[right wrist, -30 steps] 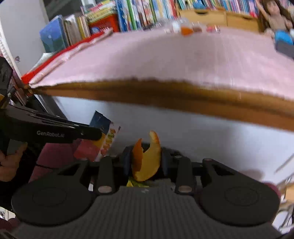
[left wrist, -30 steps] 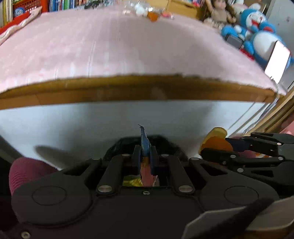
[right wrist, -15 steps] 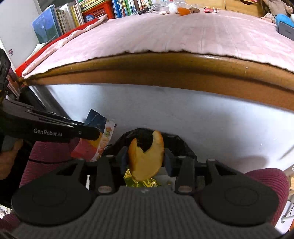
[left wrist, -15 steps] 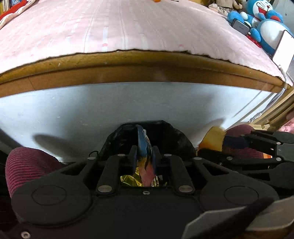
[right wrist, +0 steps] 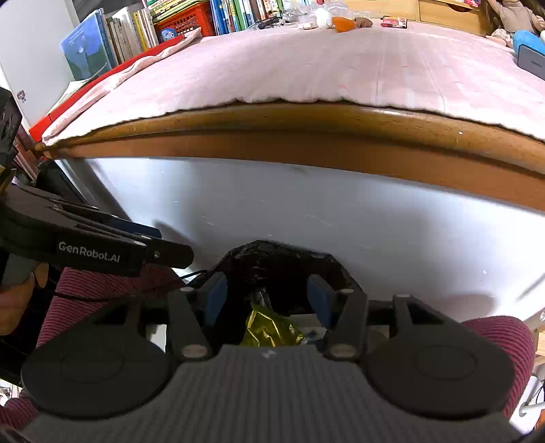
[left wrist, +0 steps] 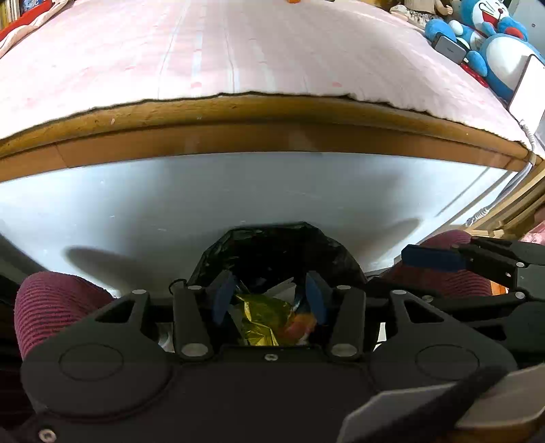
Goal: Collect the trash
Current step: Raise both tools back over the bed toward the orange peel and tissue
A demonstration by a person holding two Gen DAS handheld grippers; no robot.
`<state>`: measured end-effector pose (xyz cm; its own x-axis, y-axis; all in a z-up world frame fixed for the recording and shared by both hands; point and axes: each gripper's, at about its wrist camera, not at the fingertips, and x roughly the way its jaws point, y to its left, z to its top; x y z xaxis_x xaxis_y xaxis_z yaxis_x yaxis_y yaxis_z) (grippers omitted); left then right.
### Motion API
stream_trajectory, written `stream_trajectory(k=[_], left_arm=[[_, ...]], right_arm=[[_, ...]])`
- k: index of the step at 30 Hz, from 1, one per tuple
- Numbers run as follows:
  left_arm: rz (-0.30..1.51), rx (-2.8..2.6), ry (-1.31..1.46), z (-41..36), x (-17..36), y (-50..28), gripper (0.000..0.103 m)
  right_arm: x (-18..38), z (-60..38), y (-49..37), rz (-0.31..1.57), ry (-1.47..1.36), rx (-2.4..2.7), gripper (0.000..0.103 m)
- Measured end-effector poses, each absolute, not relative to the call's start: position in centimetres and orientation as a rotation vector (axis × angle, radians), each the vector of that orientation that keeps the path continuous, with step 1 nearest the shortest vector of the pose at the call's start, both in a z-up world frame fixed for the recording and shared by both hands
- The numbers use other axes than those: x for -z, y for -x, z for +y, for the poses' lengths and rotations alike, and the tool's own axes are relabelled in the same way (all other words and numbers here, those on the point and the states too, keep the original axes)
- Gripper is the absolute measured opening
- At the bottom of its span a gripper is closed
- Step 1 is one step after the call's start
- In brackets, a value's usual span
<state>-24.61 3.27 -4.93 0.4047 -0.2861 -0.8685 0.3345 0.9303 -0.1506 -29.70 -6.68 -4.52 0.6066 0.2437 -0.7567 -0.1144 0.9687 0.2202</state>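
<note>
In the left wrist view, the left claw [left wrist: 269, 298] points down at a bin lined with a black trash bag [left wrist: 276, 250]. Its jaws have just been opening, and nothing is pinched between the blue pads [left wrist: 223, 300]. Down inside the bag lies a crinkled gold foil wrapper [left wrist: 260, 318]. Just right of it lies a colourful snack packet [left wrist: 299, 325] with orange and red on it, and a bit of white paper [left wrist: 281, 288] pokes up behind them. The bag sits against the white side of a bed [left wrist: 272, 197] with a brown wooden edge and a pink sheet [left wrist: 238, 51] on top. This view alone shows blue and white plush toys [left wrist: 494, 44] at the far right of the bed, and the right claw [left wrist: 432, 257] coming in from the right beside a knee in dark red ribbed cloth [left wrist: 51, 303]. In the right wrist view, the right claw [right wrist: 265, 296] hangs over the same black bag [right wrist: 279, 262]. Its jaws have also just been opening, and they hold nothing. Here only the gold wrapper [right wrist: 269, 329] shows well in the bag. This view alone shows a row of books [right wrist: 129, 30] at the far left. Small bits of trash [right wrist: 340, 22] still lie on the far side of the sheet. The left claw [right wrist: 170, 252] reaches in from the left, with printed letters on its side.
</note>
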Motion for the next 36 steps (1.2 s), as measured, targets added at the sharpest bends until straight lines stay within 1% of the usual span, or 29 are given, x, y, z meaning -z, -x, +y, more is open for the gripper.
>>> stream_trajectory(k=[6, 11, 14, 17, 19, 21, 24, 26, 32, 36], left_arm=[[1.049, 0.429, -0.050, 3.2, 3.3, 24.7, 0.046], [0.916, 0.513, -0.067, 3.2, -1.3, 25.0, 0.047], [0.820, 0.562, -0.059, 3.6, -4.3, 24.7, 0.050], [0.728, 0.573, -0.045, 4.0, -7.1, 23.6, 0.058], [0.661, 0.544, -0.040, 3.9, -8.5, 22.5, 0.075], [0.592, 0.495, -0.041, 3.8, -9.6, 21.0, 0.083], [0.511, 0.437, -0.049, 3.2, -10.5, 18.2, 0.086], [0.512, 0.406, -0.018, 2.5, -10.9, 15.5, 0.086], [0.584, 0.406, 0.172, 2.0, -10.0, 6.0, 0.086], [0.637, 0.325, 0.188, 0.9, -8.6, -0.4, 0.085]], right_arm=[[3.1, -7.0, 29.6, 0.861, -0.158, -0.221, 0.068], [-0.3, -8.3, 29.0, 0.773, -0.160, -0.245, 0.069], [-2.6, -9.5, 28.3, 0.712, -0.178, -0.264, 0.071], [-5.2, -10.8, 27.3, 0.623, -0.167, -0.269, 0.075], [-6.5, -11.3, 26.3, 0.571, -0.150, -0.252, 0.077], [-7.4, -12.1, 25.2, 0.525, -0.119, -0.212, 0.078], [-8.3, -13.4, 22.7, 0.482, -0.077, -0.149, 0.081], [-8.7, -14.5, 20.5, 0.472, -0.077, -0.129, 0.084], [-8.7, -16.2, 14.1, 0.501, -0.055, -0.078, 0.085], [-7.9, -16.4, 10.4, 0.528, -0.031, -0.048, 0.085]])
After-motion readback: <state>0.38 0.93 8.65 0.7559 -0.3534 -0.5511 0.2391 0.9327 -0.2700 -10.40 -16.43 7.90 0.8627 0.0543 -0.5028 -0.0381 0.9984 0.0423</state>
